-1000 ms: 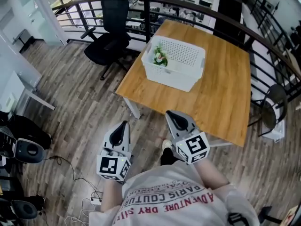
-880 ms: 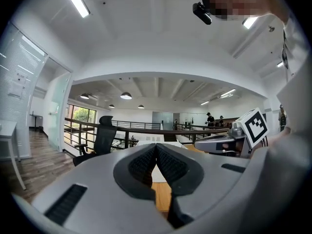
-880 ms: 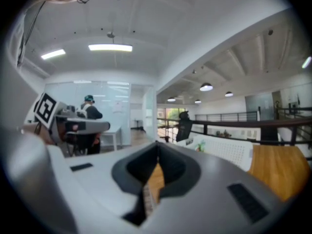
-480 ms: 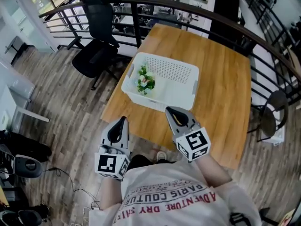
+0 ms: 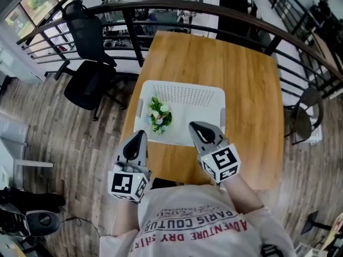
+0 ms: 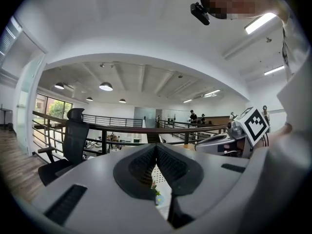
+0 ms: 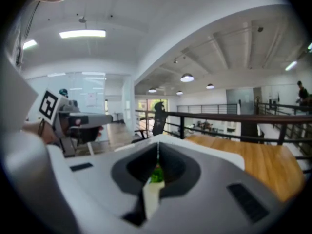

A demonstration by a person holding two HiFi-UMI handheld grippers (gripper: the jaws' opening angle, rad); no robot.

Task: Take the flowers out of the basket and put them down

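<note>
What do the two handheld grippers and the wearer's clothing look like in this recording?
The left gripper and right gripper both have smooth pale grey shells that taper to a point. Their dark textured fingers sit in a black recess. At the back, each gripper has a cube with black-and-white square markers: the left cube and the right cube. The person wears a light T-shirt with red and dark lettering.

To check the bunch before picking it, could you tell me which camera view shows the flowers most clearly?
The head view: the flowers lie fully visible in the left part of the white basket. The left gripper view gives only a sliver of them, the right gripper view a blurred green patch.
</note>
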